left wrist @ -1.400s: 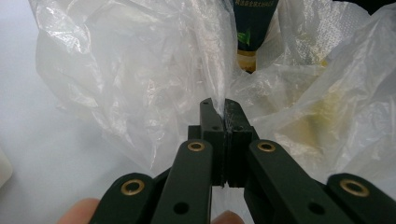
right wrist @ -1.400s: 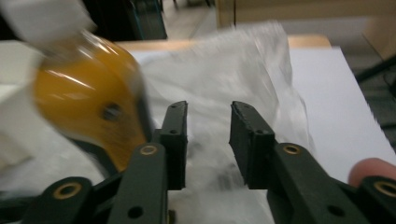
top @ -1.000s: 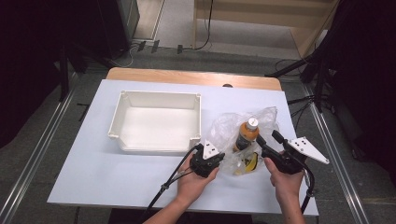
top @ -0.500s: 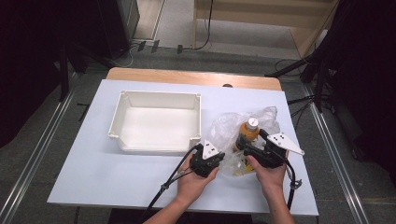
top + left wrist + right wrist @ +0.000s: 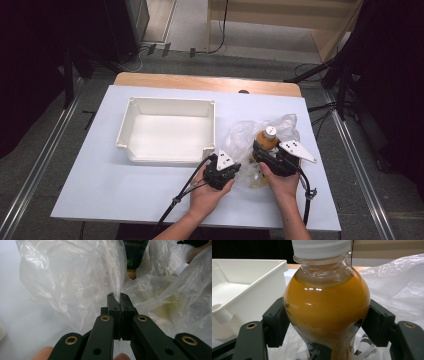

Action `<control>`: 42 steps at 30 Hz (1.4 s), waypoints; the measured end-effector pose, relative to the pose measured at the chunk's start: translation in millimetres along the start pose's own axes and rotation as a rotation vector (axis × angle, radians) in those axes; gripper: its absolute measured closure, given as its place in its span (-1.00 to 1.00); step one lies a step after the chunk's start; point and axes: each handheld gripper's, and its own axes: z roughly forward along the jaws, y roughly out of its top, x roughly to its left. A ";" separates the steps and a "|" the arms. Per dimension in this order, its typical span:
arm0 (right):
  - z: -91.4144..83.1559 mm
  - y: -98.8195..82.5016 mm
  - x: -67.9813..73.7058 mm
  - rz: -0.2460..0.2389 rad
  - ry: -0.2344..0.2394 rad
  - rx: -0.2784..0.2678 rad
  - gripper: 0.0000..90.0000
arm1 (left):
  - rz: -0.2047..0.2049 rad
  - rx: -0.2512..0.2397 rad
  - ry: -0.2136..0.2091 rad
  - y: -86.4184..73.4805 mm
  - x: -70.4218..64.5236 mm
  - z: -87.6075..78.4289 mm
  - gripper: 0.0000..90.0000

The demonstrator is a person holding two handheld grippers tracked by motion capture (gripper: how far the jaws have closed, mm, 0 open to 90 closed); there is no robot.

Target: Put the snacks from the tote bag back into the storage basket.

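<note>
2 grippers work at the clear plastic bag, which lies on the table just right of the white tray. My left gripper is pinched tight on a fold of the bag. My right gripper has just been closing, its jaws against both sides of the upright orange bottle in the bag.

Bottle cut off at cap top and lower label by the right gripper view's edges; label print too blurred to read. In the left gripper view, seen as a dark stub behind crinkled plastic bag. Yellowish contents inside bag veiled, not identifiable. Tray cropped at left.
</note>
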 end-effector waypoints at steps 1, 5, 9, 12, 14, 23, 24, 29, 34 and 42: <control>-0.1 0.1 0.2 0.000 -0.003 0.000 -0.32 | 0.001 0.000 0.000 0.1 0.1 0.1 1.00; -2.1 1.8 1.4 -0.013 -0.006 0.006 -0.31 | 0.002 0.004 0.000 0.2 0.1 0.4 1.00; -9.1 7.0 4.3 -0.022 0.005 -0.011 -0.31 | 0.001 0.003 0.004 0.6 -0.5 1.4 1.00; -15.9 13.5 5.6 -0.023 0.011 -0.034 -0.31 | 0.000 0.003 0.004 0.7 -0.2 1.9 1.00; -20.8 18.1 6.4 -0.019 0.019 -0.049 -0.31 | 0.003 0.007 0.005 0.9 -0.2 1.8 1.00; -42.1 41.4 10.2 -0.021 0.049 -0.098 -0.31 | 0.001 0.006 0.004 0.9 -0.3 2.0 1.00; -43.8 43.6 10.9 -0.024 0.048 -0.102 -0.31 | 0.004 0.007 0.003 0.9 -0.1 1.9 1.00; -50.1 51.5 13.9 -0.027 0.052 -0.117 -0.31 | -0.005 0.001 -0.003 0.8 0.2 1.4 1.00; -51.5 53.7 18.4 -0.027 0.059 -0.116 -0.31 | -0.012 -0.043 -0.030 -0.4 1.9 -4.0 0.84; -50.7 52.9 19.5 -0.026 0.055 -0.110 -0.31 | 0.005 -0.125 -0.045 -3.6 1.2 -18.4 0.31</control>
